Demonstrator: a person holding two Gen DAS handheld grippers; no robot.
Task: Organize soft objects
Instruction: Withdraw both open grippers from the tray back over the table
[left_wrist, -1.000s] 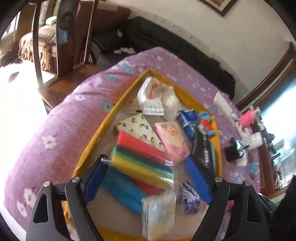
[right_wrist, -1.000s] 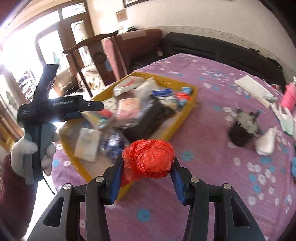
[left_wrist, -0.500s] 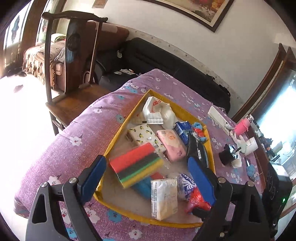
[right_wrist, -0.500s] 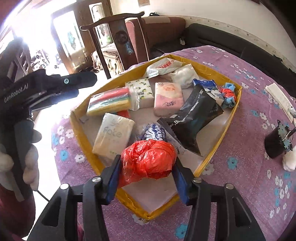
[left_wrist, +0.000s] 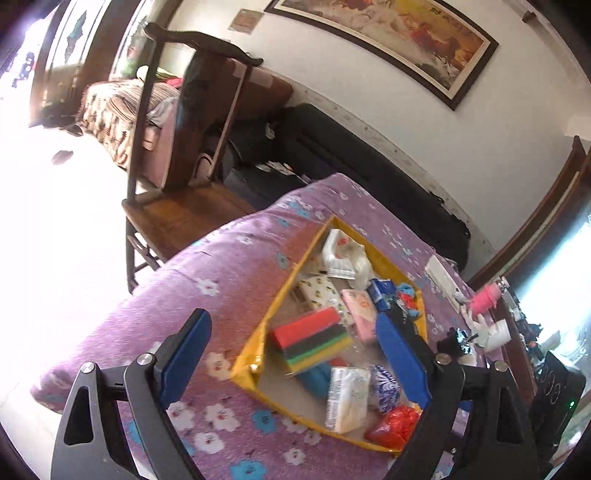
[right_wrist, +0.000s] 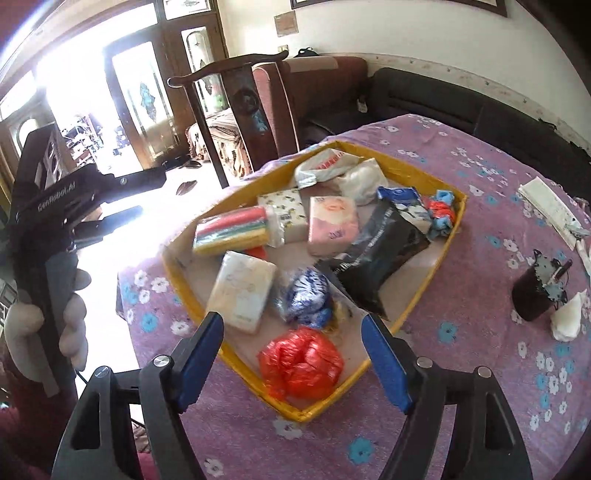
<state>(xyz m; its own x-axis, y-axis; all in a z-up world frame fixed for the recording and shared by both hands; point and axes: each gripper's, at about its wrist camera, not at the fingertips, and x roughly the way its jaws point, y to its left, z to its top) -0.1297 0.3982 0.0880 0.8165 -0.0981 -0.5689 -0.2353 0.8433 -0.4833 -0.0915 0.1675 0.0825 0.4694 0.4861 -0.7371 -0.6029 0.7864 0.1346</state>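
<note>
A yellow tray (right_wrist: 413, 170) on the purple flowered table holds several soft packs. Among them are a striped sponge pack (right_wrist: 231, 230), a white tissue pack (right_wrist: 242, 290), a pink pack (right_wrist: 332, 225) and a black pouch (right_wrist: 376, 254). A crumpled red plastic bag (right_wrist: 301, 365) lies in the tray's near corner. My right gripper (right_wrist: 291, 318) hangs over it, jaws opening, pads clear of the bag. My left gripper (left_wrist: 291, 315) stands open and empty, back from the tray (left_wrist: 284, 291). From there the red bag (left_wrist: 395, 424) shows at the lower right.
A gloved hand holds the left gripper (right_wrist: 151, 195) at the left of the right wrist view. Right of the tray stand a black cup (right_wrist: 532, 291), a white wad (right_wrist: 567, 317) and flat white packs (right_wrist: 550, 206). A wooden chair (left_wrist: 184, 166) stands beyond the table's far edge.
The right jaws have spread and the red bag has dropped from them into the tray's near corner. The left gripper has drawn back and up, away from the tray.
</note>
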